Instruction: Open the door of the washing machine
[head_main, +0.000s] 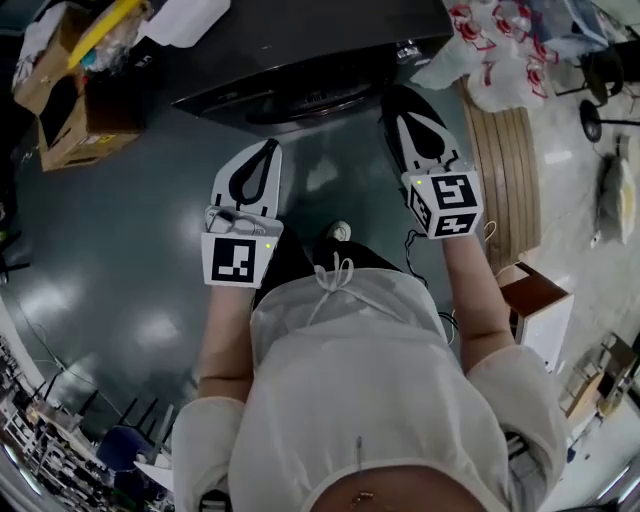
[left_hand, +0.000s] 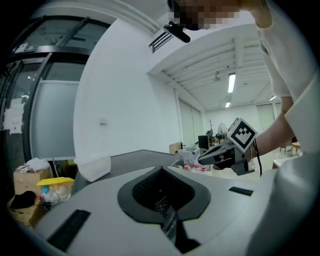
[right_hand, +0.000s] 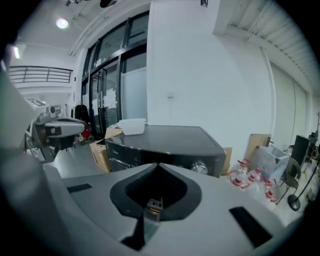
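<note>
The dark washing machine (head_main: 300, 50) stands at the top of the head view, its round door (head_main: 305, 102) set flat in the front face. My left gripper (head_main: 270, 145) hangs in the air short of the front, jaws together and empty. My right gripper (head_main: 398, 98) is higher and nearer the machine's right front corner, also shut with nothing in it. In the right gripper view the machine's top and control panel (right_hand: 165, 142) with a silver knob (right_hand: 199, 166) show over the shut right gripper (right_hand: 158, 164); the door is hidden. The left gripper (left_hand: 161, 168) shows closed tips.
A white tub (right_hand: 131, 126) sits on the machine's top. Cardboard boxes (head_main: 75, 110) with clutter stand to its left, plastic bags with red print (head_main: 500, 50) and a slatted wooden drum (head_main: 510, 170) to its right. A small cabinet (head_main: 535, 310) is near my right elbow.
</note>
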